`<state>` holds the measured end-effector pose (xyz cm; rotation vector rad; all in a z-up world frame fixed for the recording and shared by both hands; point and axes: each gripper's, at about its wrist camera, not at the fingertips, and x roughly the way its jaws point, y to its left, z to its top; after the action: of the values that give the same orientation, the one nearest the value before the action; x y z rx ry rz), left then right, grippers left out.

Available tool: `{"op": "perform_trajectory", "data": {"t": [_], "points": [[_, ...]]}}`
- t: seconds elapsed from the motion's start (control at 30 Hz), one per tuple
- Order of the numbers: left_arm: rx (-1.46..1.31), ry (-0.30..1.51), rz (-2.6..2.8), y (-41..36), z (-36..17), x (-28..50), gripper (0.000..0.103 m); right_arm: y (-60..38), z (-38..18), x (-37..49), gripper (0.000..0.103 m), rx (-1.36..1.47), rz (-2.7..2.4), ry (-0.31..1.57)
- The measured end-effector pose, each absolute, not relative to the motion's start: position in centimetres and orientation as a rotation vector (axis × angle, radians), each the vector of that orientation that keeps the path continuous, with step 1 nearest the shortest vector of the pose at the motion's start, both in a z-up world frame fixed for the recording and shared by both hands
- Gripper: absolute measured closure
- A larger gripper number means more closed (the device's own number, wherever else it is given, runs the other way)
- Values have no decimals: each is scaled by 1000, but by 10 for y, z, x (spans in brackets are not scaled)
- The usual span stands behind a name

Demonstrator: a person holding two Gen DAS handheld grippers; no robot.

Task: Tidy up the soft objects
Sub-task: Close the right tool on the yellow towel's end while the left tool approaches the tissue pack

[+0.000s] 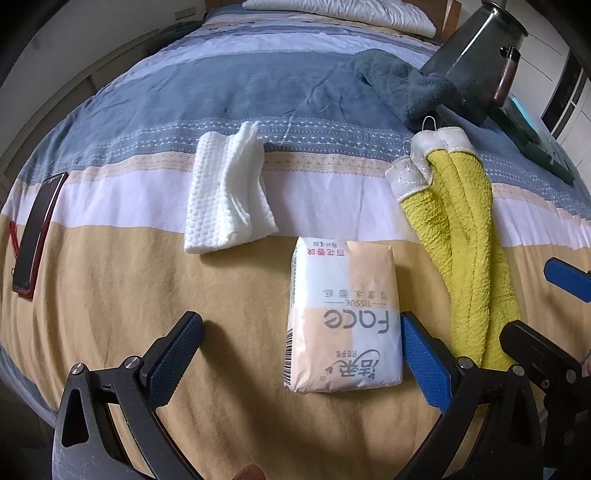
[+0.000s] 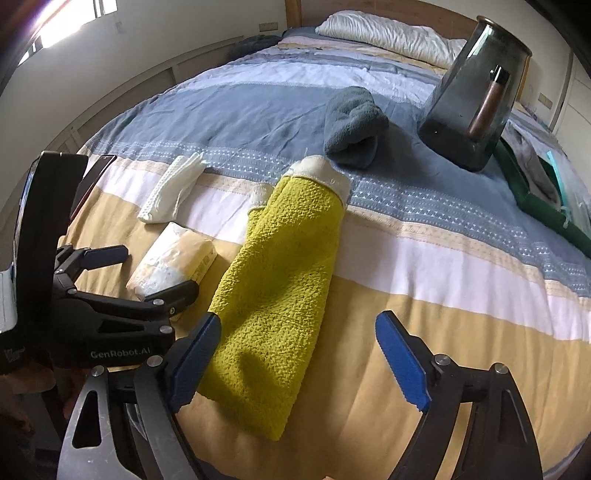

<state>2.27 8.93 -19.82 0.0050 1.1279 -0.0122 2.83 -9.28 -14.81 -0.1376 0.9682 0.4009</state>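
On the striped bed cover lies a tissue pack [image 1: 343, 321] printed "Face". My left gripper [image 1: 303, 350] straddles it and is open: the right pad is at the pack's edge, the left pad well clear. A white folded cloth [image 1: 229, 192] lies beyond it. A yellow towel [image 2: 280, 288] with white trim lies lengthwise between the fingers of my right gripper [image 2: 301, 356]. That gripper is open, its left pad beside the towel's edge and its right pad apart from it. Further back sits a rolled grey-blue towel [image 2: 354, 125].
A dark glass vase [image 2: 476, 103] stands at the back right next to a green tray [image 2: 543, 199]. A phone [image 1: 37, 229] in a red case lies at the left edge of the bed. A white pillow [image 2: 388, 33] lies at the headboard.
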Motion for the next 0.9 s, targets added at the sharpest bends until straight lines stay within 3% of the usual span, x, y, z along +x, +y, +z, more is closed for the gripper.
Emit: {"op": "perform_trajectory", "data": {"t": [0.33, 0.5, 0.9], "points": [[29, 1126, -26, 88, -201, 25, 2, -83, -160, 46, 22, -101, 410, 997], [39, 1128, -32, 88, -204, 28, 5, -78, -169, 56, 33, -84, 417, 1032], [56, 1129, -38, 90, -208, 30, 6, -75, -179, 73, 40, -57, 462, 1072]]}}
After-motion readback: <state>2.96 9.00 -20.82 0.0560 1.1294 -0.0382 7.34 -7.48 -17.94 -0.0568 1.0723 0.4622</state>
